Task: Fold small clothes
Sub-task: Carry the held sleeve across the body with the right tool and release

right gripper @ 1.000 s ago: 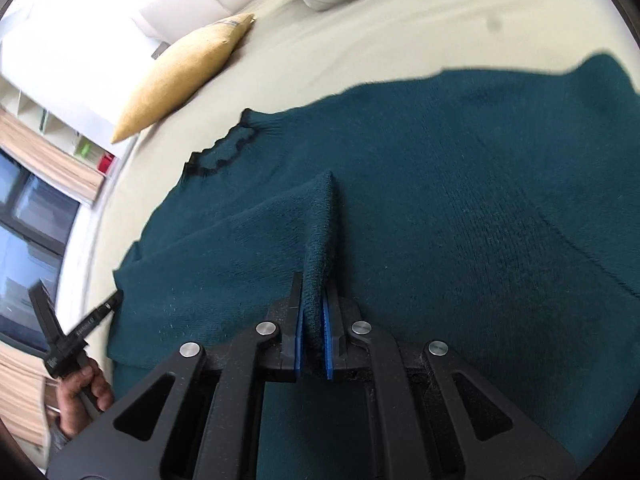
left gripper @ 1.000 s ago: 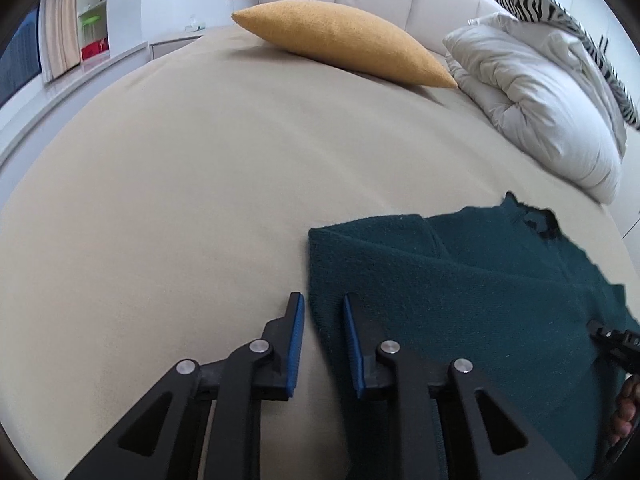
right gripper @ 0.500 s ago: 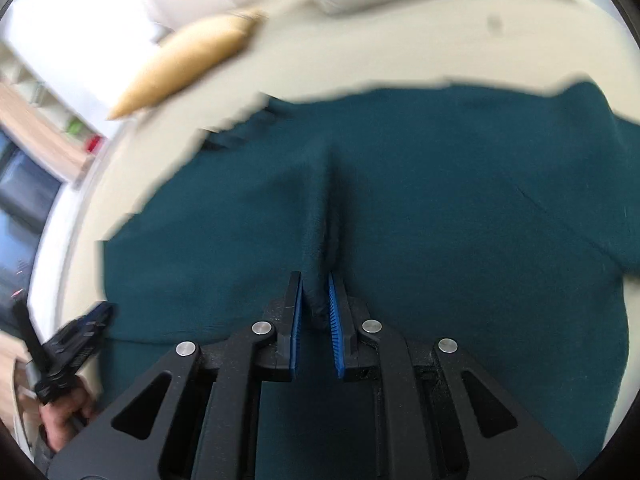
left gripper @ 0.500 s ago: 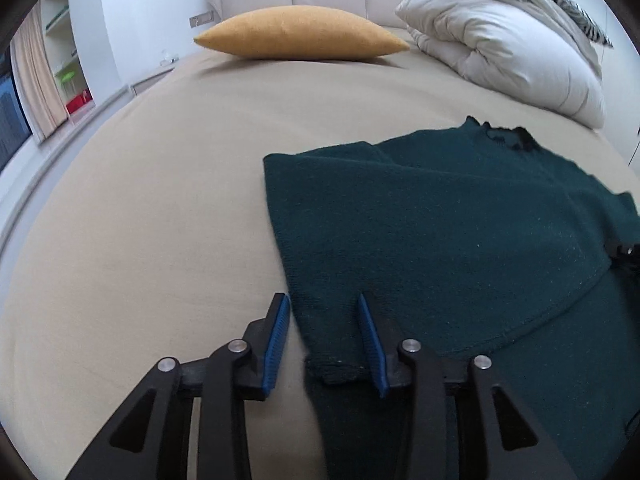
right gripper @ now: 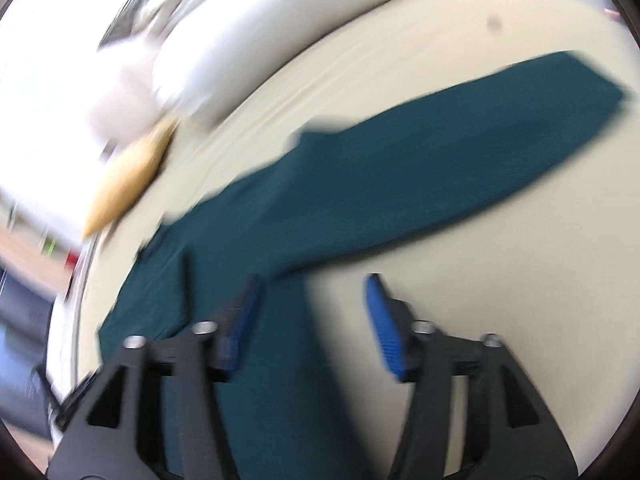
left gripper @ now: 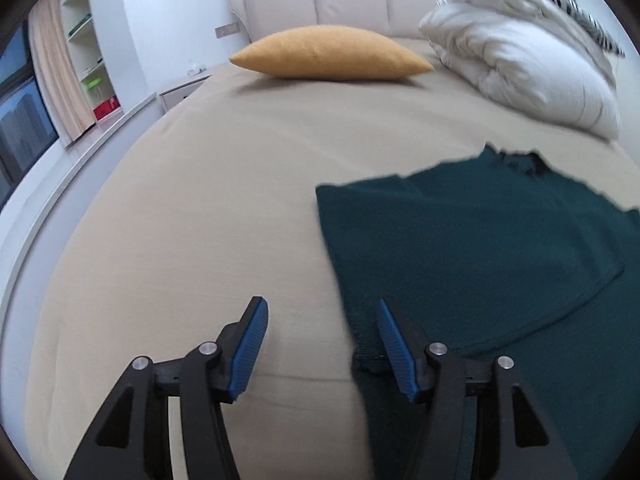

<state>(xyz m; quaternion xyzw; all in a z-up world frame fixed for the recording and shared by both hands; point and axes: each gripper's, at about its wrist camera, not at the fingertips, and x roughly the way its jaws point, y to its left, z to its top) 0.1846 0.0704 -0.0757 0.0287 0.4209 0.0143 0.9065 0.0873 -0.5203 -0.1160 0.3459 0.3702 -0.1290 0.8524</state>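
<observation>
Both claws were held spread and empty: the left gripper [left gripper: 322,344] straddled the near left edge of the green sweater [left gripper: 480,256], the right gripper [right gripper: 310,320] hung over its right side. One sleeve appeared folded across the body; the outstretched right sleeve [right gripper: 500,168] probably called for gripping next. The dark knit lay flat on the bed [left gripper: 200,200], toward its right side.

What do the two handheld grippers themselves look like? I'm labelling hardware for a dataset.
The left gripper and the right gripper look alike: matte black plastic frames with triangular cut-outs, silver round screw heads at the joints, and ribbed blue pads lining each finger. No cables, markings or sleeves show.
</observation>
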